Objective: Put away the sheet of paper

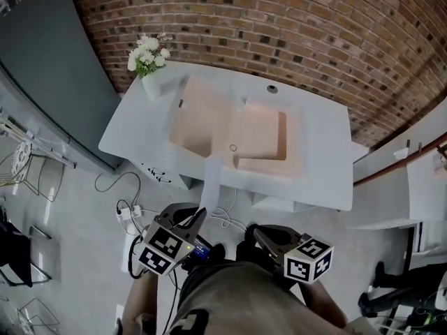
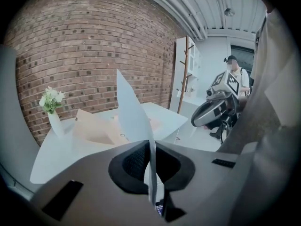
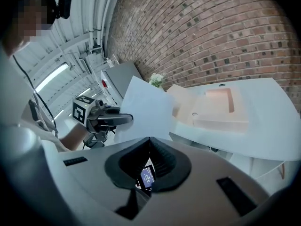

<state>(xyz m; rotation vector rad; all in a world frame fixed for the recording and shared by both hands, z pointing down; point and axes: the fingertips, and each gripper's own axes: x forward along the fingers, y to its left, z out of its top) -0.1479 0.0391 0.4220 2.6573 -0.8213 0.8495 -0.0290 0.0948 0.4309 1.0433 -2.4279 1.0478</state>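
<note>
Black jaws of the left gripper [image 2: 151, 147] are pressed together on the near edge of a thin sheet of white paper [image 2: 134, 112], which stands on edge and rises away from it towards the far side. The right gripper [image 3: 149, 142] hangs just to its right, jaws together with nothing between them, so the sheet is carried by one grip alone. Both are near the person's body, well apart from the white counter [image 1: 321, 138] ahead.

On that counter lies a pale peach open case [image 1: 209, 117], with a flat flap to the left and a shallow recess to the right. A white vase of white flowers [image 1: 148, 65] stands at the far left corner, against the red brick wall [image 1: 279, 19].

The step in hand looks like the carry to the case. The sheet is limp and held at one edge, so a slow, level approach should stop it folding. Tipping it flat before it meets the recess, far edge first, would let it slide in. The free right gripper could steady the loose corner. Keep clear of the vase.
</note>
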